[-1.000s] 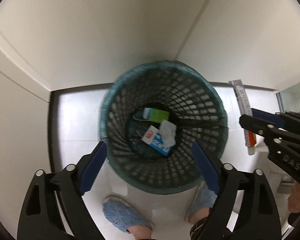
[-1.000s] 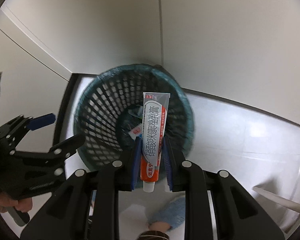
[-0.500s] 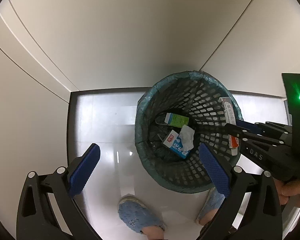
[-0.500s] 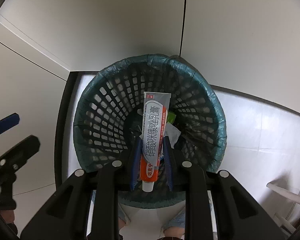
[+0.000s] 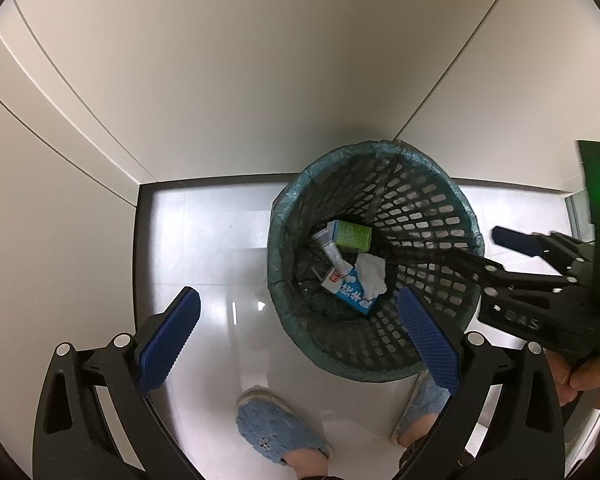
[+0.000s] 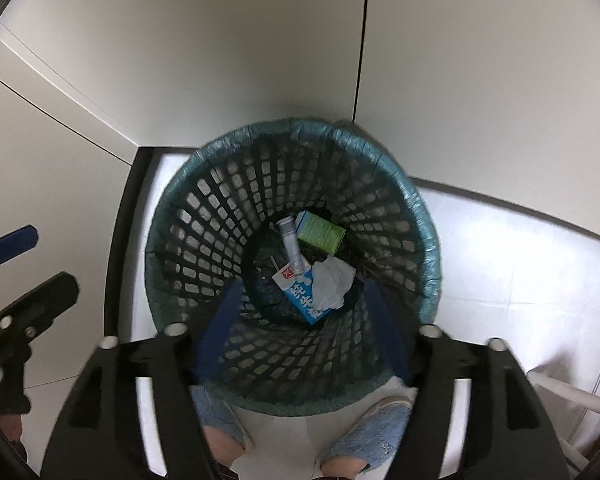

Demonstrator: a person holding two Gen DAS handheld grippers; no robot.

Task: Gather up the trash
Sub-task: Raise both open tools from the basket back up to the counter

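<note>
White walls meet in a corner, and the floor [image 5: 204, 240] below is shiny and pale. On the floor stands a round bin [image 6: 416, 216] with many holes in its side and a green-blue bag folded over its rim.

Trash lies at the bottom of the bin. A tube [image 6: 291, 248] lies there, silver-grey with a white cap, and the writing on it is too small to read. It rests across a blue and white carton [image 6: 302, 296] with white Chinese letters and a small red mark. Just beside them are a green box [image 6: 321, 233] and a crumpled white tissue [image 6: 332, 284].

Over the bin, the right gripper [image 6: 300, 312] points down, and its blue fingers [image 6: 224, 316] are opening with nothing between them. To the side of the bin, the left gripper [image 5: 296, 328] has its blue fingers [image 5: 172, 336] spread wide, holding nothing. White letters "DAS" show on the right gripper's black side.

Two blue slippers [image 5: 276, 436] stand on the floor near the bin.
</note>
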